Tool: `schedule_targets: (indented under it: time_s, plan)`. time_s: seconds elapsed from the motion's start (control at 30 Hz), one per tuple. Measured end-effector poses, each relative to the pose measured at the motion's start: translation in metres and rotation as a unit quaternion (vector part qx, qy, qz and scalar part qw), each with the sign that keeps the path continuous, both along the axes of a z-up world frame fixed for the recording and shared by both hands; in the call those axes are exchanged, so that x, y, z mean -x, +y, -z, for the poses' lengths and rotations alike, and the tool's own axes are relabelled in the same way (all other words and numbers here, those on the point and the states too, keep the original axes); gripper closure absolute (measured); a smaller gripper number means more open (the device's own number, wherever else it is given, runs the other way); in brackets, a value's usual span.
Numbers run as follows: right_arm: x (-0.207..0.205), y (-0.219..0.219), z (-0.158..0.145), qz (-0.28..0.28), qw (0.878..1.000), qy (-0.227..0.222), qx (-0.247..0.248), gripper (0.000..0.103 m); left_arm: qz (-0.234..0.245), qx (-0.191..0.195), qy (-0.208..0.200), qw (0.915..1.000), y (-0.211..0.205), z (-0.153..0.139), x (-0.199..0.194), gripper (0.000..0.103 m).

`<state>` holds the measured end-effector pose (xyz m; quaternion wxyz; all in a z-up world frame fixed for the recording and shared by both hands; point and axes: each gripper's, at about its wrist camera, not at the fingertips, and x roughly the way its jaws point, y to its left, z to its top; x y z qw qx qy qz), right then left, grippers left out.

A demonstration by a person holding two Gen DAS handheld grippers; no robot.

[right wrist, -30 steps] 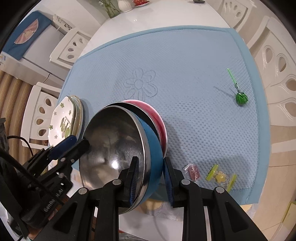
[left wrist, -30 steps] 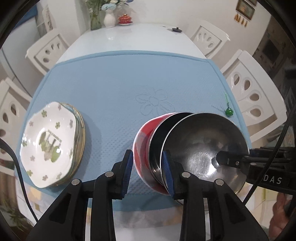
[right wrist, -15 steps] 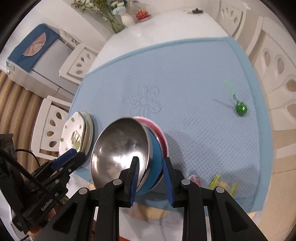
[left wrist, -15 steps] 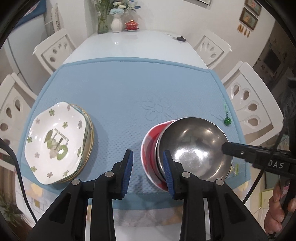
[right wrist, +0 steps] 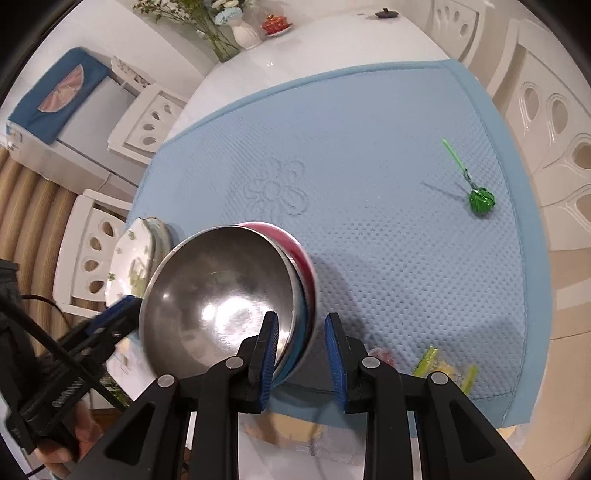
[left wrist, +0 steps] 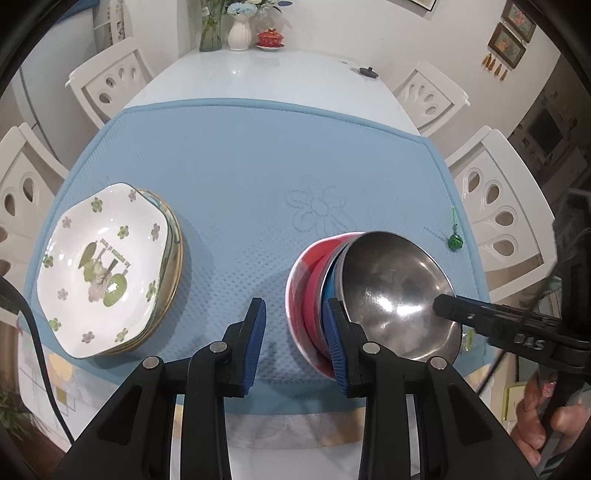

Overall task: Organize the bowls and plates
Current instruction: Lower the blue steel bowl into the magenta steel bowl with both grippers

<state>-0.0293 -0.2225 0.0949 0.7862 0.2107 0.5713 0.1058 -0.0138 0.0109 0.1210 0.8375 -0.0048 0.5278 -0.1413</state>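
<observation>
White dining chairs (left wrist: 107, 79) ring a long white table (left wrist: 266, 74), and a pale blue textured mat (left wrist: 258, 166) with a stitched flower covers its near half. At the table's far end stand a white vase (left wrist: 238, 33) of flowers and a small red lidded dish (left wrist: 270, 38).

On the left side of the mat sits a stack of plates (left wrist: 103, 273); the top one is white with green flowers and a printed picture in its middle. To the right, near the mat's near edge, a nest of bowls (right wrist: 221, 299) is tipped on its side: a shiny steel bowl (left wrist: 395, 295) innermost, a blue one behind it, then a red bowl (left wrist: 308, 295) outermost.

From the left wrist view, the left gripper (left wrist: 295, 332) has its blue-padded fingers spread apart, the right-hand finger touching the outer side of the bowl nest, the other over bare mat. From the right wrist view, the right gripper (right wrist: 301, 350) also has its fingers parted, straddling the rim of the steel and blue bowls without visibly closing on it.

A green wrapped lollipop (right wrist: 480, 199) lies well to the right on the mat, and a few small wrapped candies (right wrist: 439, 365) rest near the near right corner.
</observation>
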Motion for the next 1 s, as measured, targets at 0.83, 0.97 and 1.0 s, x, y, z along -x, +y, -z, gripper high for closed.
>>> schedule_targets:
  time_s: [0.83,0.97,1.0]
  plan:
    - [0.014,0.047,-0.018,-0.093,0.979,-0.112,0.139,0.078,0.019,0.061,-0.009,0.9979,-0.016,0.017,0.003,0.073]
    - [0.009,0.036,-0.014,-0.077,0.988,-0.084,0.102,0.078,0.029,0.046,-0.01,0.9985,-0.015,0.017,0.001,0.073]
    - [0.006,0.029,-0.012,-0.071,0.992,-0.068,0.081,0.078,0.022,0.044,-0.007,0.9988,-0.011,0.017,0.0,0.073]
